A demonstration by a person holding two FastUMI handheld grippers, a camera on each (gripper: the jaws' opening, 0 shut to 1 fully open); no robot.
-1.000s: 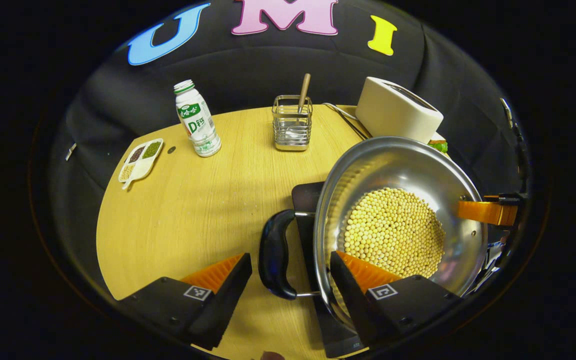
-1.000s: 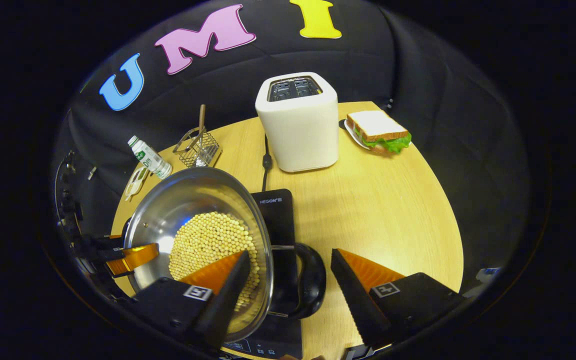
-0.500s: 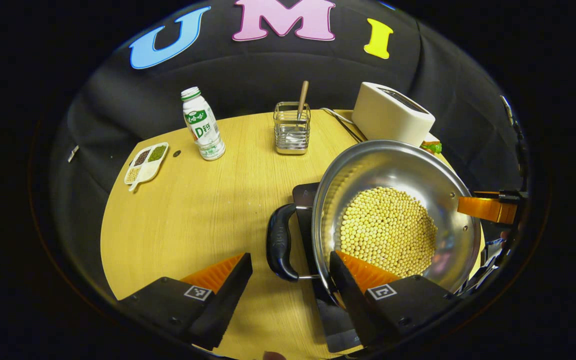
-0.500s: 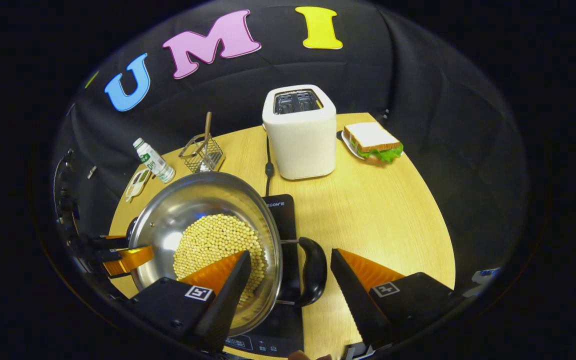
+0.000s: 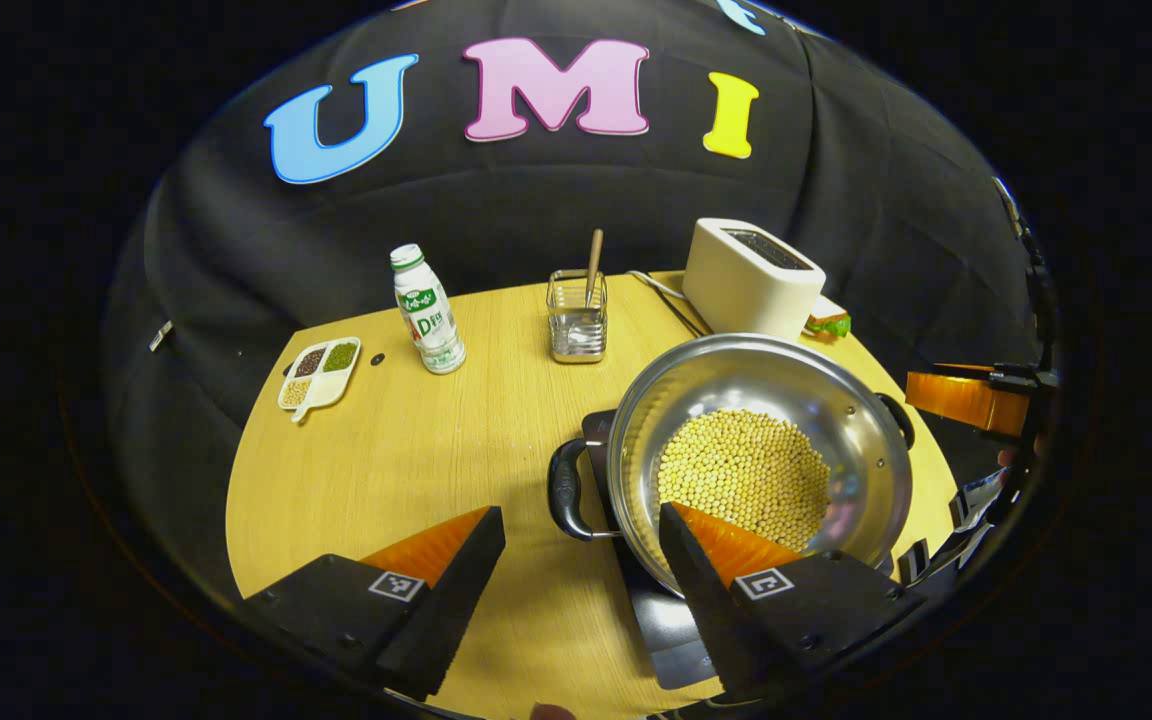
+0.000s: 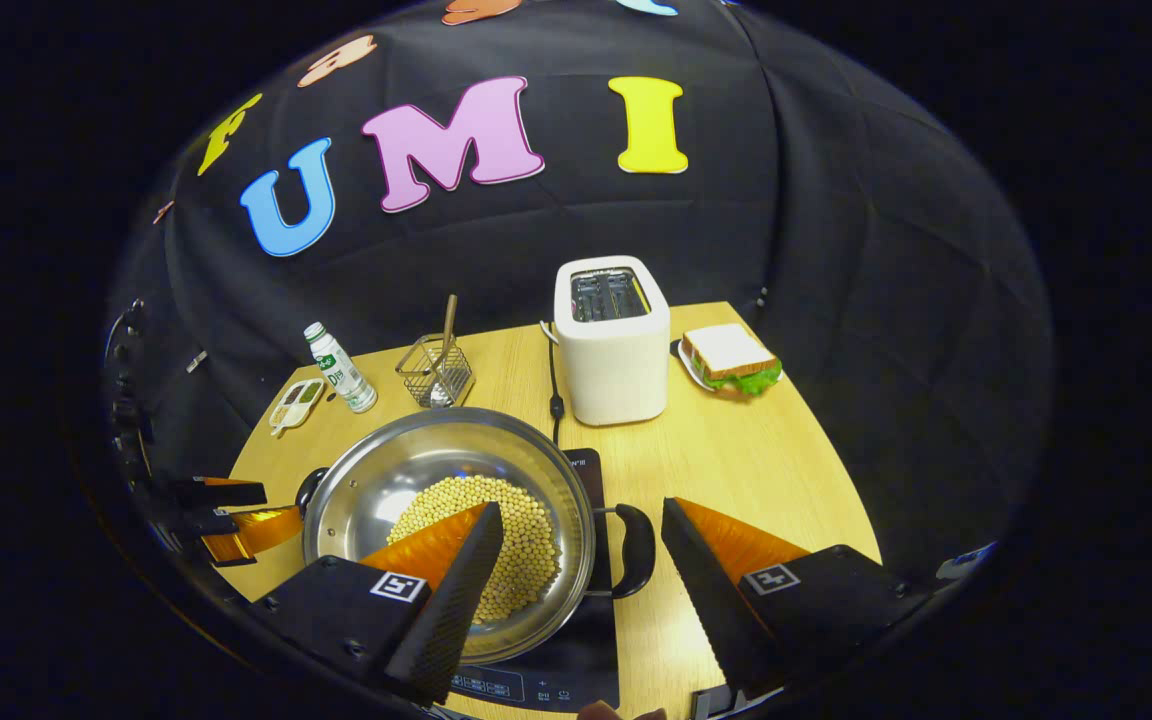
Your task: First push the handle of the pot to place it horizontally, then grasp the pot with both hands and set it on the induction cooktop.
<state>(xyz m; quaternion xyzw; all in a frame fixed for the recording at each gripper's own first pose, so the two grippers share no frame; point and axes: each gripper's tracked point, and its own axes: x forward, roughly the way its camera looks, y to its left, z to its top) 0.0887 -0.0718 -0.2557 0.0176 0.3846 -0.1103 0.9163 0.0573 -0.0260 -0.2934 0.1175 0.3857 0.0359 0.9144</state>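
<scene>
Pot (image 5: 756,460) on cooktop (image 6: 546,680), beyond both grippers

Round wooden table (image 5: 386,470), pale grain, backed by black cloth wall (image 6: 836,260). At far left edge, small white divided dish (image 5: 318,373) with dark, green and pale grains in separate compartments. Just right of it, upright white drink bottle (image 5: 428,311) with green cap and label. Further right, near the far edge, square wire holder (image 5: 576,322) with a wooden-handled utensil (image 5: 593,262) leaning inside. Right again, white two-slot toaster (image 6: 610,355), dark cord (image 6: 554,395) trailing toward the near side. At far right, sandwich (image 6: 732,359) with lettuce on a small plate, just beside the toaster.
</scene>
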